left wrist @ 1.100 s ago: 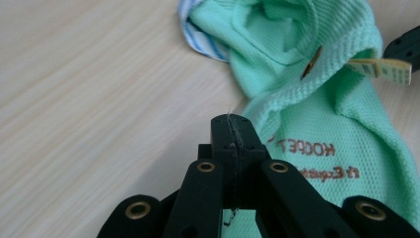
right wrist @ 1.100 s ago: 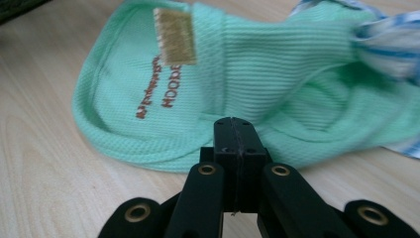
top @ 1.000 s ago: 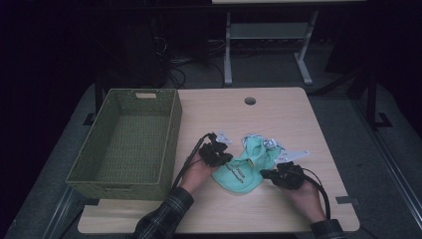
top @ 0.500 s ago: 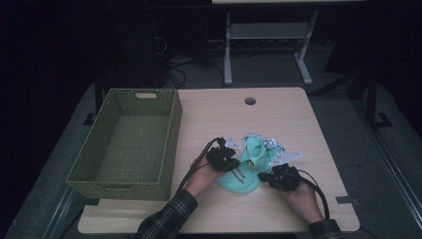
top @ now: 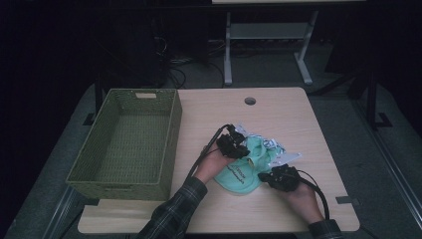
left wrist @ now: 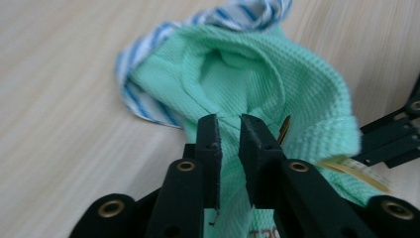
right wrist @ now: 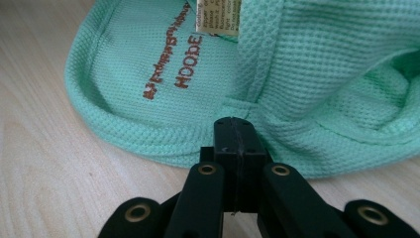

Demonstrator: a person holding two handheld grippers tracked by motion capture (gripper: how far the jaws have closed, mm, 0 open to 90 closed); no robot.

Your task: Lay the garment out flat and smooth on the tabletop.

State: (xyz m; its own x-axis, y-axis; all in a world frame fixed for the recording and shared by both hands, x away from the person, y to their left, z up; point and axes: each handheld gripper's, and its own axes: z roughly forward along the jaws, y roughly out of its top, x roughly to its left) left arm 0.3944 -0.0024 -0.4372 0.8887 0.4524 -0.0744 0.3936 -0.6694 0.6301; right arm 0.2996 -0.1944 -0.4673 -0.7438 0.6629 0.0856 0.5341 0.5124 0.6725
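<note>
A mint-green knit garment [top: 239, 172] with brown lettering lies bunched on the table, with a blue-and-white striped cloth [top: 271, 145] under its far side. My left gripper [top: 243, 151] hangs over the garment's left part. Its jaws [left wrist: 229, 121] have just been opening and stand a little apart, green fabric [left wrist: 247, 74] showing in the gap but not pressed. My right gripper [top: 267, 177] sits at the garment's right edge. Its jaws [right wrist: 235, 121] are shut together on the hem of the green fabric [right wrist: 322, 59].
An empty green woven basket [top: 124, 94] stands along the table's left side. The wooden table [top: 278, 114] has a cable hole near its far edge. A care label [right wrist: 218, 15] hangs inside the garment. The right gripper [left wrist: 396, 139] shows at the left gripper view's right edge.
My left gripper moved to the right over the garment, bringing green fabric with it, and the garment is more bunched. The right gripper stayed where it was.
</note>
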